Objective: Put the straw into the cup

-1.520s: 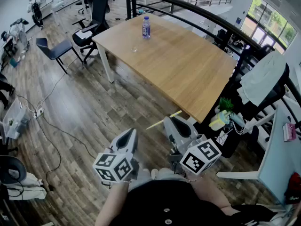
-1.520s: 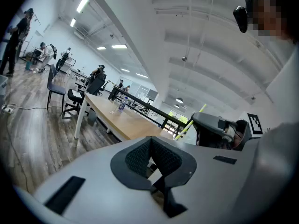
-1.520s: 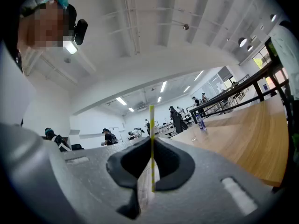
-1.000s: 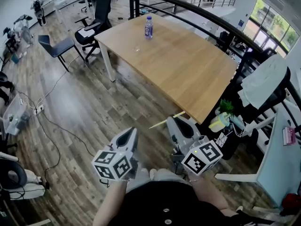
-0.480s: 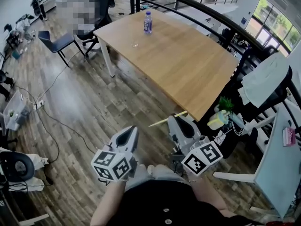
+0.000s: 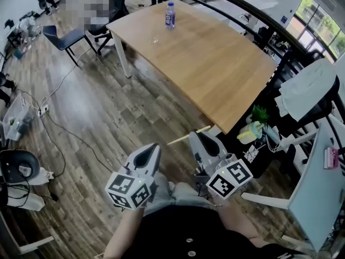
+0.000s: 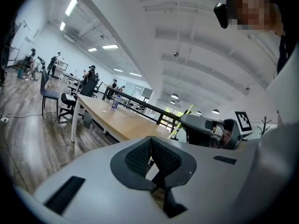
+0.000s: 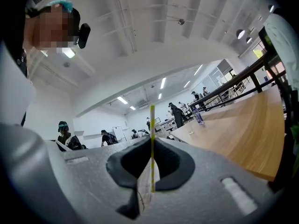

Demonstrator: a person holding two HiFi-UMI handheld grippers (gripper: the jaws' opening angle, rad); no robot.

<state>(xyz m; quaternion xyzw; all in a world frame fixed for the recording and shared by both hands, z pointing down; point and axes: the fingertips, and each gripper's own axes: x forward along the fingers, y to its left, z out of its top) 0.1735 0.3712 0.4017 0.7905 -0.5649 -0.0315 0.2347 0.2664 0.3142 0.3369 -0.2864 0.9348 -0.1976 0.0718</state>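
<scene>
A thin yellow straw [image 6: 188,136] lies crosswise in my right gripper [image 6: 196,137], which is shut on it; in the right gripper view the straw [image 8: 152,146] stands upright between the pads. My left gripper [image 6: 149,154] is beside it on the left, shut with nothing in it. Both hang over the wooden floor, short of the table's near corner. A small clear cup [image 6: 154,40] stands far off on the wooden table [image 6: 226,74], near a water bottle [image 6: 170,14]. The cup [image 8: 190,131] also shows small in the right gripper view.
The table [image 8: 243,134] runs along a black railing [image 6: 253,15]. Chairs [image 6: 63,38] stand at its far end. Cables [image 6: 59,128] trail across the floor at left. A white desk [image 6: 318,193] and a potted plant [image 6: 260,115] sit at right. People stand far behind.
Both grippers have sunk a little and kept side by side, the straw still in the right one. The table and bottle have drifted upward in the head view.
</scene>
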